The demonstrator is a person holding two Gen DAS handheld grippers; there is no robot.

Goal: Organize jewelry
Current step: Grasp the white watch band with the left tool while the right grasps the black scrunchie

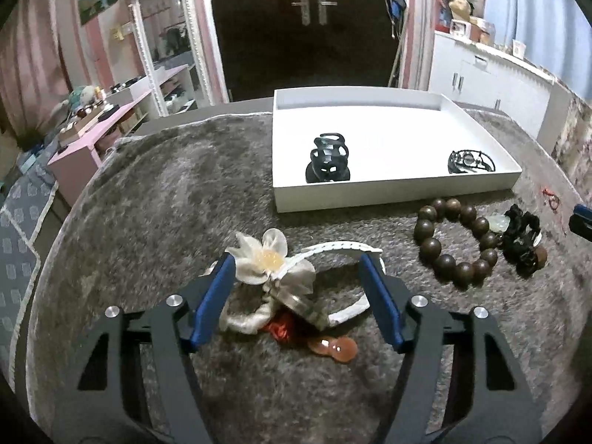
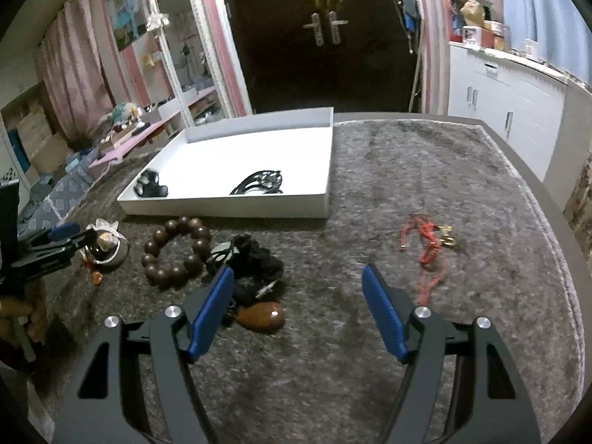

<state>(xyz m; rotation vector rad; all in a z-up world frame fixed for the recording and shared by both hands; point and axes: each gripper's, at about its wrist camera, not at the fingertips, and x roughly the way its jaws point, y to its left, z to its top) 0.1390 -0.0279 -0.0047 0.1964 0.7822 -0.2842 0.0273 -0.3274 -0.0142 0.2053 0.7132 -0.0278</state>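
White tray (image 1: 333,199) holds two black hair clips (image 1: 330,158).

The left claw (image 1: 298,288) and the right claw (image 2: 298,298) look alike. Each has two black angular arms with triangular cut-outs, hinged on round silver screw heads, two to a side. Each finger ends in a long flat blue pad (image 1: 216,301) with a faintly ribbed face. From the right wrist view, the left claw shows side-on as black bars with a blue tip.
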